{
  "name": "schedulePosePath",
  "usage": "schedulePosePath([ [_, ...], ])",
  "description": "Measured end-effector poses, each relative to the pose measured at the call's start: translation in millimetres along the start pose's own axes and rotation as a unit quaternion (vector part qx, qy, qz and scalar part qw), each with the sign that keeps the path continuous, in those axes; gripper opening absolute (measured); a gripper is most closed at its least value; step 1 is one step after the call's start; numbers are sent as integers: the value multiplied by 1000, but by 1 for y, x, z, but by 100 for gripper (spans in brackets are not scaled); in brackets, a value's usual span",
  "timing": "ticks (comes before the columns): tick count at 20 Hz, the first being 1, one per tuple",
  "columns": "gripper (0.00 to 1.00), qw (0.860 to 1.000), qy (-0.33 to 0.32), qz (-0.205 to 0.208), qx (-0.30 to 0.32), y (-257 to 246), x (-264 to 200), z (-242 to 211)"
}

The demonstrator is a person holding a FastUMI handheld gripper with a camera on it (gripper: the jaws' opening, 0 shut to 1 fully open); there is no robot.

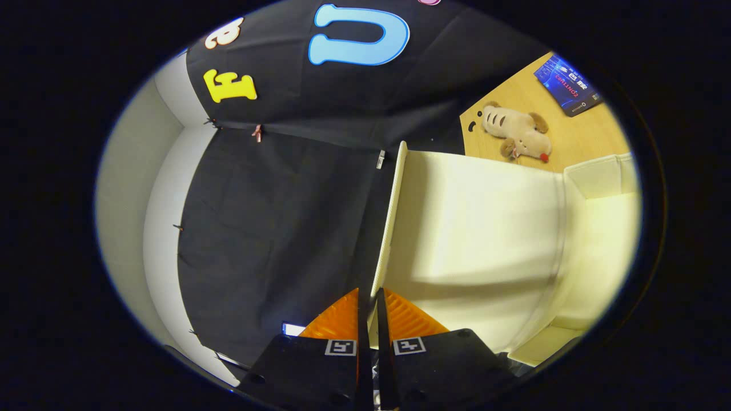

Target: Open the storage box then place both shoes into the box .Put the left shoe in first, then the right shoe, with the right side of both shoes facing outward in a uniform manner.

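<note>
My gripper is shut on the thin front edge of the cream storage box lid. The lid's rim runs straight ahead from between the fingers, and its pale inner face spreads out to the right of them. The lid stands swung up from the box body, whose cream walls lie beyond the lid's hinge fold on the far right. The whole scene looks turned on its side.
Past the box a wooden tabletop carries a beige plush toy and a blue booklet. The booth's black cloth wall lies left of the fingers, with a white panel beyond it.
</note>
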State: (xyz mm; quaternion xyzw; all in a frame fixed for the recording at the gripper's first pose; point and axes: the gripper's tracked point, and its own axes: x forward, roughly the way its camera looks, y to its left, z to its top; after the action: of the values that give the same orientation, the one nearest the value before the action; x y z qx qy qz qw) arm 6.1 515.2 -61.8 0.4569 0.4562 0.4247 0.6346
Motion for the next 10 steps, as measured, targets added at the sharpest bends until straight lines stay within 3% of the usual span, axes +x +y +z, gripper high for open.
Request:
schedulePosePath([
  [5, 13, 1000, -8, -28, -5, -14, 31, -2],
  [9, 97, 993, -40, -76, -77, -32, -17, 8],
  [10, 97, 989, -53, -97, -97, -43, -37, 15],
])
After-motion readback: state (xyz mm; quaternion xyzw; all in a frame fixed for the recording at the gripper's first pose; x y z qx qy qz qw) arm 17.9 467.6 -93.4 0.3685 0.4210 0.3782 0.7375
